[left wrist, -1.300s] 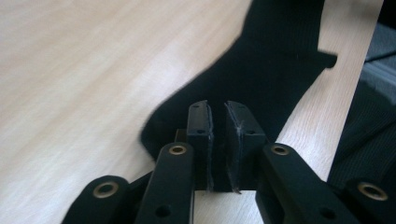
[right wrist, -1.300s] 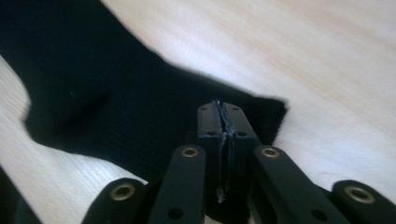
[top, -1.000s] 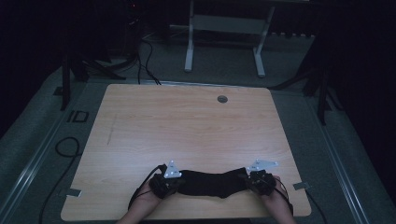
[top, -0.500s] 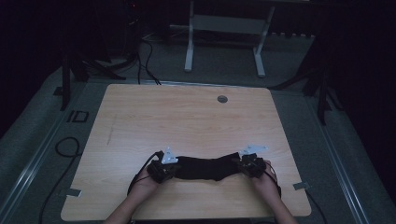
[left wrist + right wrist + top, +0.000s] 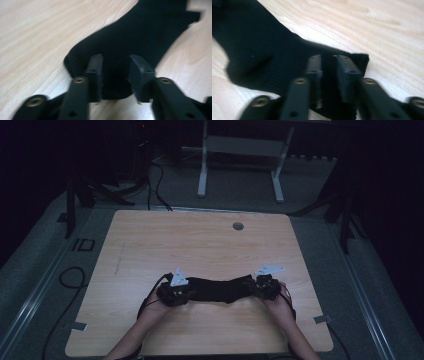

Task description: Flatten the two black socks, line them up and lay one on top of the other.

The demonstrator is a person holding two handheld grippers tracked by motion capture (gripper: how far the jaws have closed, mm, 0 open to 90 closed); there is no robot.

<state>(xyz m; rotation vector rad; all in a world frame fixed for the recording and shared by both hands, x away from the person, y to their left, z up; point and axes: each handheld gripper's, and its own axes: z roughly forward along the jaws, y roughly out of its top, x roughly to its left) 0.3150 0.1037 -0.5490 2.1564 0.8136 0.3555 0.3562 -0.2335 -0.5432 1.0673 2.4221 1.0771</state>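
A black sock point(image 5: 217, 289) lies stretched left to right on the wooden table point(image 5: 200, 245), near its front edge. My left gripper point(image 5: 182, 292) holds the sock's left end and my right gripper point(image 5: 257, 287) holds its right end. In the left gripper view the rounded end of the sock point(image 5: 140, 32) sits bunched between the jaws of the left gripper point(image 5: 115, 62), which stand a little apart on the cloth. In the right gripper view the ribbed, straight-cut end of the sock point(image 5: 262, 50) is pinched in the narrow gap of the right gripper point(image 5: 328, 61).
A round cable hole point(image 5: 238, 226) sits near the table's far edge. A black cable point(image 5: 70, 275) loops on the floor at the left. A white desk frame point(image 5: 240, 165) stands beyond the table. The room around is dark.
Both grippers have moved away from the person, toward the middle of the table, carrying the sock between them. The sock stays stretched.
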